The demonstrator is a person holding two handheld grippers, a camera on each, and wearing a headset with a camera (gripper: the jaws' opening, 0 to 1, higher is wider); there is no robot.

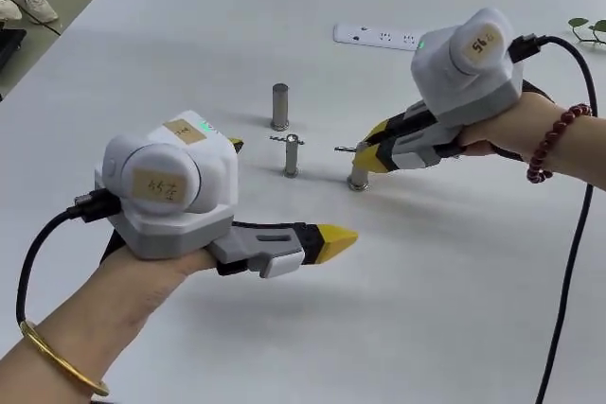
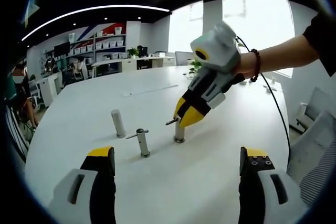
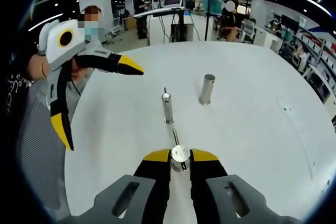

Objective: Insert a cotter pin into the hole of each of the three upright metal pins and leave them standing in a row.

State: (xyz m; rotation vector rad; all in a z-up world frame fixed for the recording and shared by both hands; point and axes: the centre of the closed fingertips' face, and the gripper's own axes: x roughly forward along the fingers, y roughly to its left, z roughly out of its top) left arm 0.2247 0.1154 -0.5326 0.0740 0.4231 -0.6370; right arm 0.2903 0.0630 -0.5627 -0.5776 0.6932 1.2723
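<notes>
— Looking down at the white bench (image 1: 454,309), we count three upright pins in a slanting row. Which of them can we read plainly?

— We see the bare metal pin (image 1: 280,106) at the far end whole, a plain cylinder. Next to it, the middle metal pin (image 1: 292,163) carries a seated cotter pin (image 1: 276,139) crosswise near its top.

— And the third metal pin (image 1: 358,179)?

— In our head view we make out just its foot on the bench. The yellow tips of the right hand-held gripper (image 3: 180,157) cover its upper part. In the right gripper view its round top sits between the two jaws, which are pressed in on either side of it.

— Does the other cotter pin (image 1: 346,149) pass through the hole?

— We cannot tell. Its thin end sticks out past the tips towards the middle metal pin, but the jaws hide the hole and the rear end.

— What about our left hand-held gripper (image 2: 177,153)?

— It hovers near the row, apart from all three pins, with its jaws spread wide and empty.

— Is anything cut off?

— A power strip (image 1: 377,37) lies well beyond the pins, and some green leaves (image 1: 589,26) are clipped by the edge of the head view.
</notes>
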